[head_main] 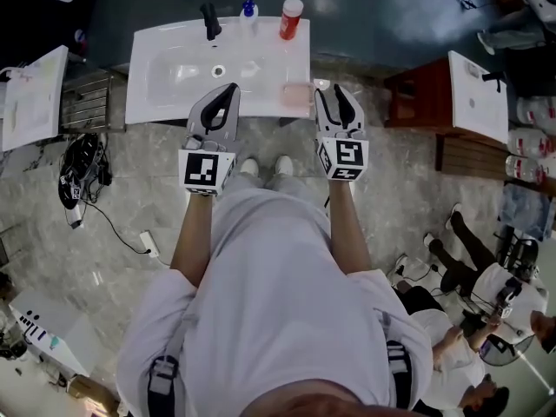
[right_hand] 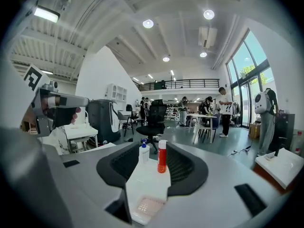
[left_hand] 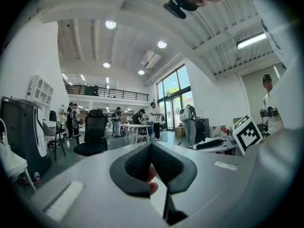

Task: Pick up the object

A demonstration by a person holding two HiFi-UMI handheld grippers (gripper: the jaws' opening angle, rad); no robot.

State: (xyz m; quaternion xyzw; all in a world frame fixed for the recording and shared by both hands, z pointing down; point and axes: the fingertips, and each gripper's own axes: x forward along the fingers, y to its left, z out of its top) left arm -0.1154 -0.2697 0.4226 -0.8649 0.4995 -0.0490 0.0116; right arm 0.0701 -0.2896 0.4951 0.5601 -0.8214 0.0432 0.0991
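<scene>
Pink and faintly see-through, the pad [head_main: 296,94] is lying on the front rim of the sink [head_main: 165,111], just left of the right gripper [head_main: 332,94], whose jaws are standing apart and empty, framing the pad low between them in its own view. That hand is sitting nearer; the left gripper [head_main: 228,94] is hovering further along the rim, jaws together on nothing. The pad's long side seems to be running along the rim — and I am counting one pad, two bottles (red [head_main: 290,20], blue-capped [head_main: 249,14]) and one tap [head_main: 211,22].

bottle [head_main: 291,17]: on sink [head_main: 165,81] back rim | faucet [head_main: 211,22]: left of it | sponge [head_main: 296,94]: front right
</scene>
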